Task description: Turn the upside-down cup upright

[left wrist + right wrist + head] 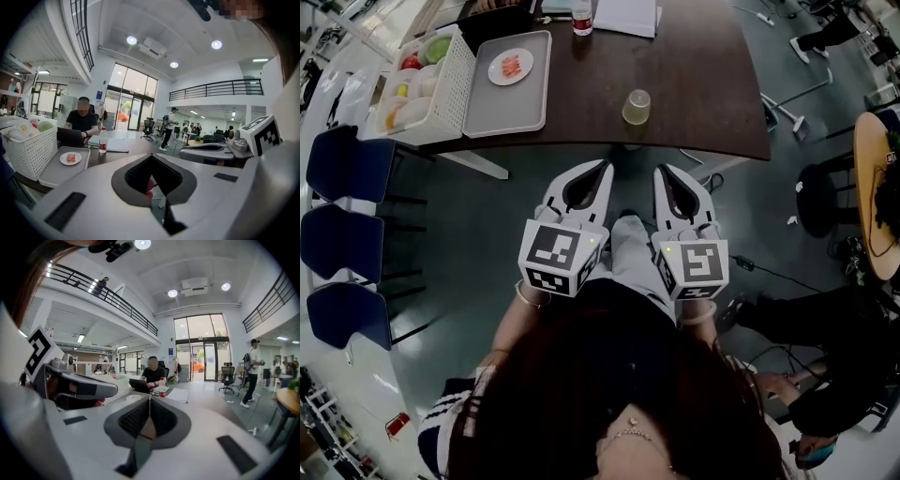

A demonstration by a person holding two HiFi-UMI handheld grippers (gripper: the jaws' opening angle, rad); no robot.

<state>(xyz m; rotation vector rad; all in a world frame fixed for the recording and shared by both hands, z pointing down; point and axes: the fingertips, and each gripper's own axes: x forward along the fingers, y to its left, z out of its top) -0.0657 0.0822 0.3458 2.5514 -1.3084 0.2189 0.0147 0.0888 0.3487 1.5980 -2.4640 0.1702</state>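
Note:
A translucent yellow-green cup (637,106) stands on the dark brown table (712,84), close to its near edge. Both grippers hover side by side in front of that edge, short of the cup and apart from it. My left gripper (607,165) is shut with nothing in it, its tip just left of and below the cup. My right gripper (660,170) is also shut and holds nothing, just right of and below the cup. In the left gripper view the jaws (151,157) meet at a point; in the right gripper view (150,398) likewise. Neither gripper view shows the cup.
A grey tray (492,108) holds a white plate (510,67) with red food, beside a white basket (441,94) of items. A bottle (582,17) and papers (625,14) lie at the far edge, where a person (82,123) sits. Blue chairs (342,244) stand left, a round table (872,178) right.

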